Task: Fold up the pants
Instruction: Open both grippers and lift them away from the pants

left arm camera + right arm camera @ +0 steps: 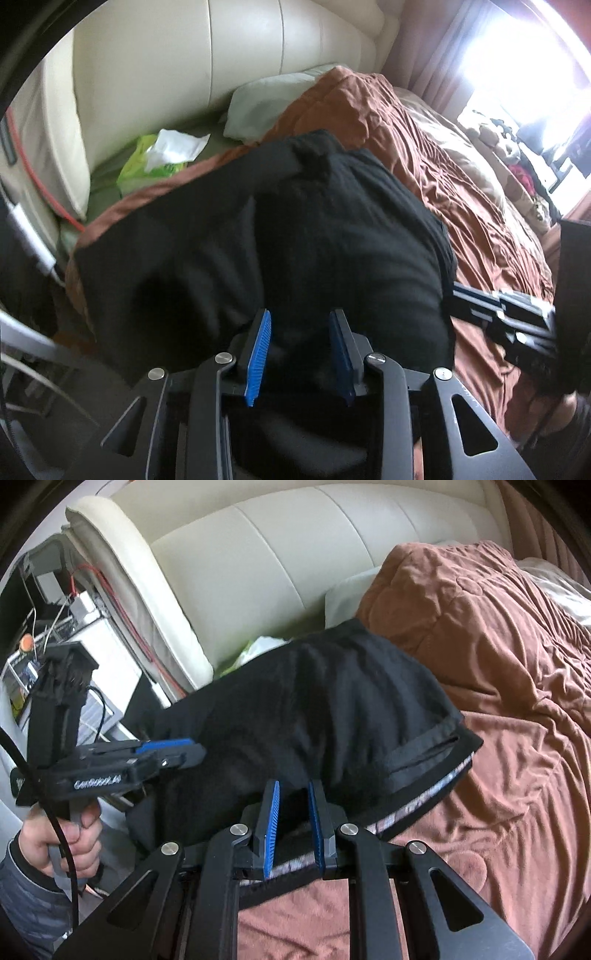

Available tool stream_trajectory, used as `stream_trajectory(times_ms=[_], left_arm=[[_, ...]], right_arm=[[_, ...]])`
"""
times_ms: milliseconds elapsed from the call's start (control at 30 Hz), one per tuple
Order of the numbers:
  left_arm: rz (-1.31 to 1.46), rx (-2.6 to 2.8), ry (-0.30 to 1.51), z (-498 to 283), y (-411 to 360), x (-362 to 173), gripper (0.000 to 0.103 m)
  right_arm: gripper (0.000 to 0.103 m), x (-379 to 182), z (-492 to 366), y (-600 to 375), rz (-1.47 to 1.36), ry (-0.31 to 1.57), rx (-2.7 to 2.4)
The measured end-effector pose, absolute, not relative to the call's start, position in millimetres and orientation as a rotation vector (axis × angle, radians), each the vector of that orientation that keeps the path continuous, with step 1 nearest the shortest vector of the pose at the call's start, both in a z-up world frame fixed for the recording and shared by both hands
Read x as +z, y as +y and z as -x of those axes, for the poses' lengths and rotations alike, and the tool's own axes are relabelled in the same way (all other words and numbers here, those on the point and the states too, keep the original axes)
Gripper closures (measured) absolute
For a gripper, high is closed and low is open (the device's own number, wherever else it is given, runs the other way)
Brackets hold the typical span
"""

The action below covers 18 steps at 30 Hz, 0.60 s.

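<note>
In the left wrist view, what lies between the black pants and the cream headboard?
A green packet with white tissue on it lies on the green sheet between the black pants and the cream headboard, beside a pale pillow.

1 blk pants [332,229], 2 tools, 1 blanket [498,664], 1 pillow [258,107], 1 headboard [184,66]

White lettering on left hand-held gripper [184,755] body, blurred, unreadable.

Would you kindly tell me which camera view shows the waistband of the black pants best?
The right wrist view: the waistband runs in plain sight, grey lining exposed. The left wrist view shows only dark, blurred pants, no waistband discernible.
</note>
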<state>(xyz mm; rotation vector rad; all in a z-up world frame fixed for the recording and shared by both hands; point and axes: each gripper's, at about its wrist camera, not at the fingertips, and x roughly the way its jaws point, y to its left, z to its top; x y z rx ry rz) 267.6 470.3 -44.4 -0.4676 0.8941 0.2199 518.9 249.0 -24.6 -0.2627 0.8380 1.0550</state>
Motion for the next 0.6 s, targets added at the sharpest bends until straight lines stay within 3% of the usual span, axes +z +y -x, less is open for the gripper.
stream_trajectory(times_ms=[533, 600], left_arm=[[0.455, 0.192, 0.935, -200.5, 425.4, -32.5, 0.068], [0.454, 0.197, 0.913, -192.7, 420.2, -23.5, 0.068]], right_arm=[[0.089, 20.9, -482.4, 175.2, 0.266, 0.823, 0.981], [0.081, 28.9, -475.5, 160.9, 0.258, 0.816, 0.970]])
